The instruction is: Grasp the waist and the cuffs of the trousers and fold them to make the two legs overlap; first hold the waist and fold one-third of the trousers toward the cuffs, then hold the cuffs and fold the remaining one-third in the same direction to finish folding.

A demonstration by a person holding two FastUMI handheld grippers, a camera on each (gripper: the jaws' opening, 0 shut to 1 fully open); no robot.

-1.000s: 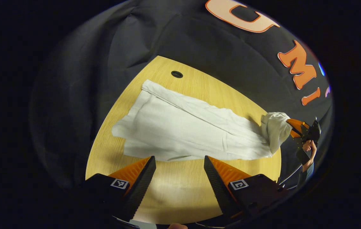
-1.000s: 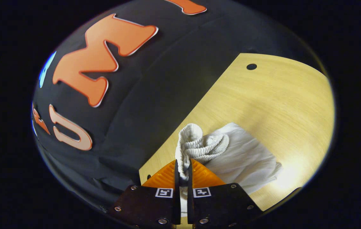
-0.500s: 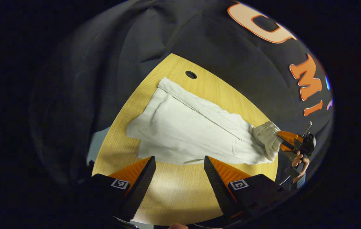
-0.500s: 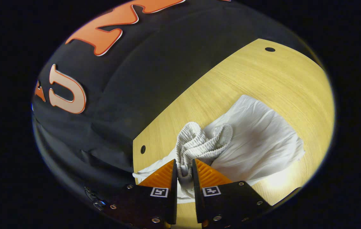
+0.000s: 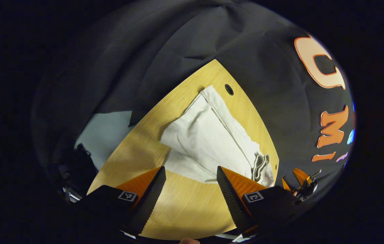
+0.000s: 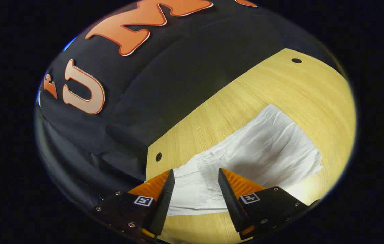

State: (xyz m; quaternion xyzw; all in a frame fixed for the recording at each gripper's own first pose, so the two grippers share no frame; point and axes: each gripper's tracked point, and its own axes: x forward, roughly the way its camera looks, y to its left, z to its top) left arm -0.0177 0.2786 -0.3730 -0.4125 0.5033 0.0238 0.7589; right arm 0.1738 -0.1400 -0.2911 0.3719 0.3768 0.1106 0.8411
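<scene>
We see a pale wooden table (image 5: 192, 206) with a straight-grained top, set inside a booth whose wall is black cloth (image 5: 185, 37) hanging in soft folds behind it. In the left gripper view a small round dark hole (image 5: 229, 89) sits in the tabletop near its far corner, and beyond the table's left edge there is a light grey patch of floor (image 5: 105, 130) with some dark gear we cannot make out beside it. The white trousers (image 5: 209, 142) lie flat on the table, running from that far hole back toward us, with the gathered elastic waist (image 5: 259, 166) bunched at the near right end, close to the table's right edge. Our left gripper (image 5: 190, 184) hovers over bare wood just short of the trousers, its 2 fingers spread wide with nothing between them. Farther off at the lower right of that view we can see the other gripper, small and partly hidden. In the right gripper view the table (image 6: 280, 84) shows 2 round holes, 1 at the far corner (image 6: 296, 60) and 1 near the closer corner (image 6: 158, 157), with the black cloth wall (image 6: 165, 88) rising right behind the table edge. The trousers (image 6: 266, 152) spread out ahead, wrinkled, and the waist (image 6: 198, 183) lies on the wood in the gap of the right gripper (image 6: 195, 189), whose fingers stand well apart and grip nothing.
</scene>
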